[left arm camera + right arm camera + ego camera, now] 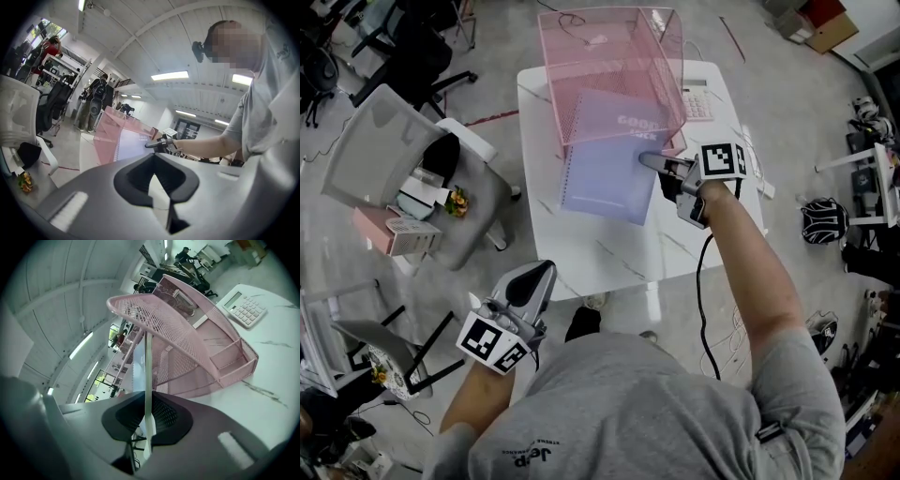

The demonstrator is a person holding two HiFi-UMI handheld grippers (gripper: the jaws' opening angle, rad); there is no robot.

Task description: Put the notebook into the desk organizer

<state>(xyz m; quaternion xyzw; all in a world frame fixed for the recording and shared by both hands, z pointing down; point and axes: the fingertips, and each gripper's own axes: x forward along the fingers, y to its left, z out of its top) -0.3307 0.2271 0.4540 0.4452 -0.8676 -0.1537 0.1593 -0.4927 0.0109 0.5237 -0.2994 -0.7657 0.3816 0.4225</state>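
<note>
R tongs (649, 161) are pinched on the right edge of the notebook (605, 178). The right gripper view shows the cover edge-on as a thin pale strip between jaws that are nearly closed. The notebook is lavender and spiral-bound on its left side, and hangs tilted over the white desk (619, 253). Its top part shows thru the pink mesh of the organizer (609, 66), so it looks partly inside the tall slot already; can't tell how deep. L tongs (534, 277) are down by the person's body, well apart from the desk, jaws together w/ nothing in them. Step in hand, as I read it: slide the notebook the rest of the way in. To do it well, keep the pinch firm b/c it's a one-edge hold and the far spiral side will sag and swing. Keep the book in line w/ the slot walls, not skewed, or the spiral wire may snag the mesh. Push slow and along the slot. The organizer looks light and could skid toward the calculator (696, 101) just behind it; L tongs could steady the frame if it shifts. Let go only once the bottom edge is seated, then back the tongs straight out w/o dragging the cover.
</note>
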